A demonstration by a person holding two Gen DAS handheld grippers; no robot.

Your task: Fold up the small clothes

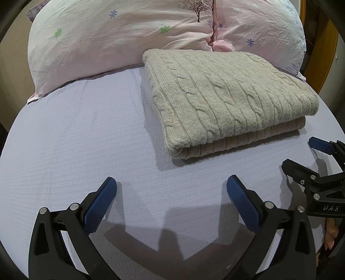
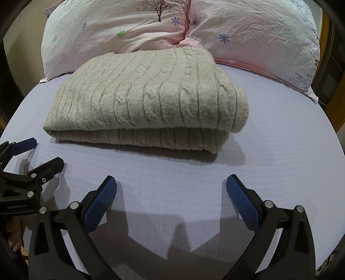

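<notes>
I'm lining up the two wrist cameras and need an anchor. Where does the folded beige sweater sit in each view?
Left wrist view: the folded sweater lies right of centre, ahead of the open left gripper.
Right wrist view: the sweater lies left of centre, ahead of the open right gripper.
Shared landmark: the tree print on the pillow behind the sweater.

Evenly and fairly brightly lit from above and behind the cameras. Sharp dark shadows of each claw [image 1: 171, 183] [image 2: 171, 183] cast toward 6 o'clock on the bed sheet [image 1: 75, 140]; softer shadow under the sweater [image 2: 146, 101] along its 6 o'clock edge. Strong fisheye bending and black vignette at every rim. Crisp focus centrally, no glare.
</notes>
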